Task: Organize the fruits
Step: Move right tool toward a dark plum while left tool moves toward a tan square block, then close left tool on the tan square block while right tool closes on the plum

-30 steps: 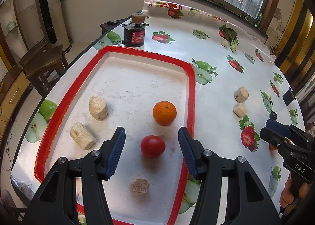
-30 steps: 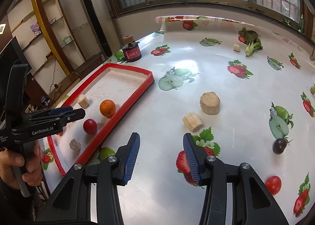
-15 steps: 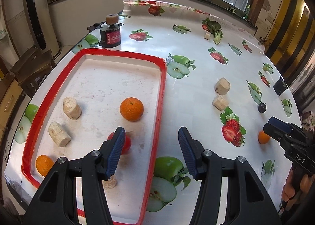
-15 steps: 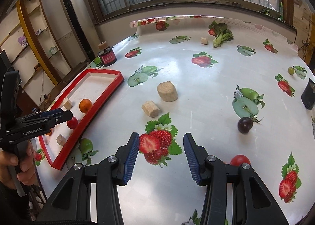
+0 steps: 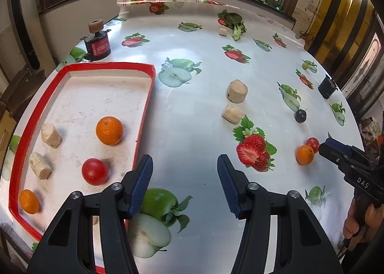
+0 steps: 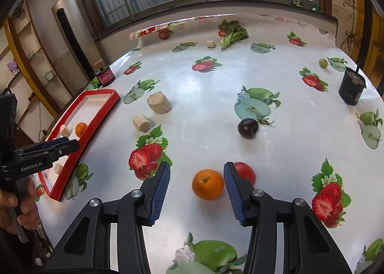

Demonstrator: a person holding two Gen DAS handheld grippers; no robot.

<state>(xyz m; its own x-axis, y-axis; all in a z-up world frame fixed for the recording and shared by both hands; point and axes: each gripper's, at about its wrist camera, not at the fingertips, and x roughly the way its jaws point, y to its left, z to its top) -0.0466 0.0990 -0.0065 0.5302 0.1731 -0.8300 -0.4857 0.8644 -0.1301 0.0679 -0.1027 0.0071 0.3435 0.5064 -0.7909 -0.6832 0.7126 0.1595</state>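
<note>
A red-rimmed tray (image 5: 144,115) at the left holds an orange (image 5: 109,130), a red tomato (image 5: 94,171), a small orange (image 5: 29,201) and beige blocks (image 5: 51,135). My left gripper (image 5: 184,185) stands open over bare tablecloth just right of the tray's edge. My right gripper (image 6: 196,192) is open, low over the table. A loose orange (image 6: 207,184) lies just ahead between its fingers, untouched, and a red tomato (image 6: 247,172) peeks from behind the right finger. A dark plum (image 6: 248,128) and a green grape (image 6: 323,62) lie farther off.
Two beige blocks (image 6: 159,102) sit mid-table, and a third lies by the leafy greens (image 6: 234,34) at the back. A black cylinder (image 6: 351,90) stands at the right edge and a red-and-black motor (image 6: 105,77) beyond the tray. A hand (image 6: 14,204) holds the left gripper (image 6: 48,149).
Both grippers have moved to the right. The left one has left the tray and the tomato for the tablecloth. The right one has come up to the loose orange and tomato.
</note>
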